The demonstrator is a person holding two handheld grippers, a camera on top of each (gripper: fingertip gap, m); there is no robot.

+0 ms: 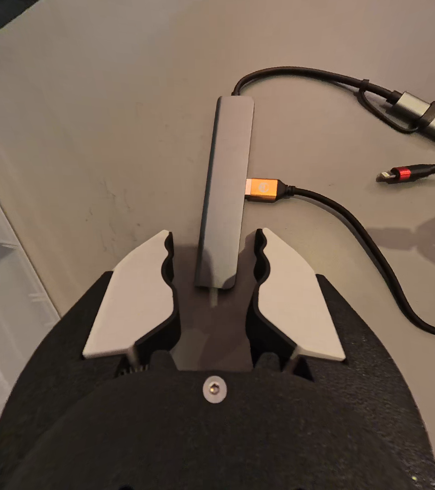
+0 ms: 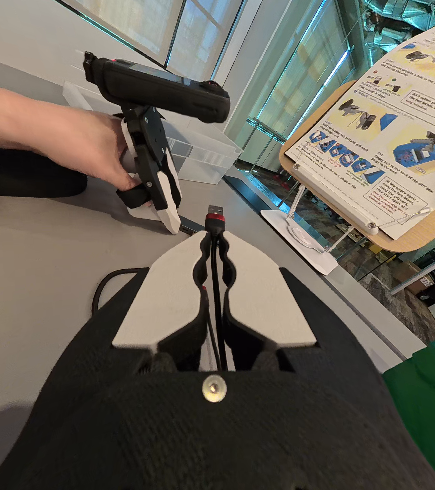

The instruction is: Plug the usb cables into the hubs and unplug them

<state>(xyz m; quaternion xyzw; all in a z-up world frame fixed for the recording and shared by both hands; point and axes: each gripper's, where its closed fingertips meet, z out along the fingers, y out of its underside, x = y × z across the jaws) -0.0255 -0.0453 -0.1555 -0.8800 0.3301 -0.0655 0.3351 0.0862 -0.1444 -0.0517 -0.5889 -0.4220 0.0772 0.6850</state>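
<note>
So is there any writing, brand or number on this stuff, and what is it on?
Instruction sheet: printed headings, steps and photos; I don't copy out its wording.
Orange plug in the hub: a small round mark, too small to read.
The hub itself and the red-collared plug: no writing shows.

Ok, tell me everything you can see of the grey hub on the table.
The grey hub is a slim, flat bar with rounded corners, apparently metal, lying flat on the grey table. A black lead leaves its far end. An orange-shelled plug is seated in its right side. Its near end lies between the open jaws of the left gripper, which do not visibly touch it.
</note>
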